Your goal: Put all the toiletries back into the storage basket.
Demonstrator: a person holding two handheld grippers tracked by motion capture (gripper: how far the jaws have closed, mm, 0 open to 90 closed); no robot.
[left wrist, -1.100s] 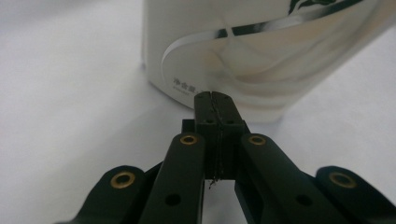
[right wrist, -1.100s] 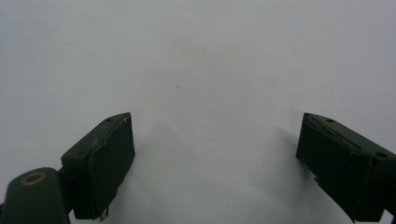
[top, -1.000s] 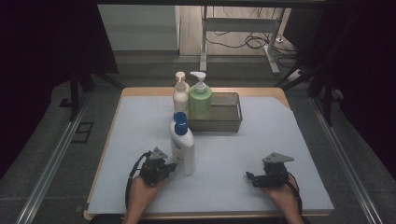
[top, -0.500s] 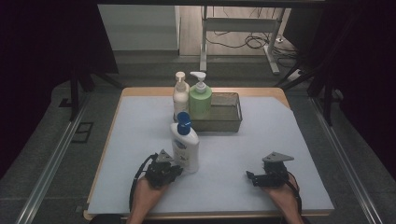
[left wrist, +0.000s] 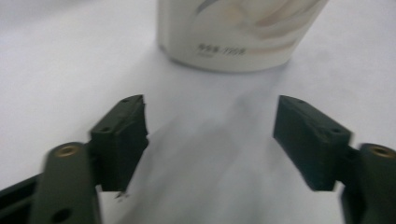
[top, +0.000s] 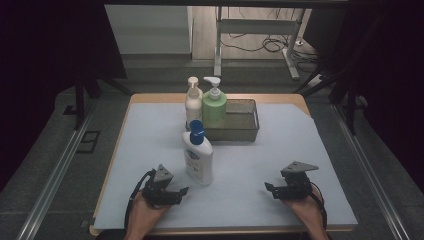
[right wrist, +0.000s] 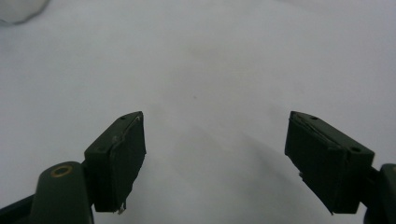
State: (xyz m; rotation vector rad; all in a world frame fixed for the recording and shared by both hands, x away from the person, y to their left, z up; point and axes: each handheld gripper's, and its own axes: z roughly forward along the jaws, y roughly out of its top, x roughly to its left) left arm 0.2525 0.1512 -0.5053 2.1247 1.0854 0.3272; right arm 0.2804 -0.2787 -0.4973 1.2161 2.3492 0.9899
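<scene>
High view: blue-capped lotion bottle (top: 198, 159) stands upright just ahead of left gripper (top: 181, 191), jaws just opened wide, nothing held; release step judged done, withdrawal needed next w/o tipping it

The high view is dim, with near-black upper corners and sides; only the pale tabletop (top: 150, 150) in the middle catches soft light, and shadows there are faint. In the left gripper view the white bottle (left wrist: 238, 32) at the top edge is out of focus, soft grey shadow below it. The right gripper view is evenly lit, grainy, without glare.
</scene>
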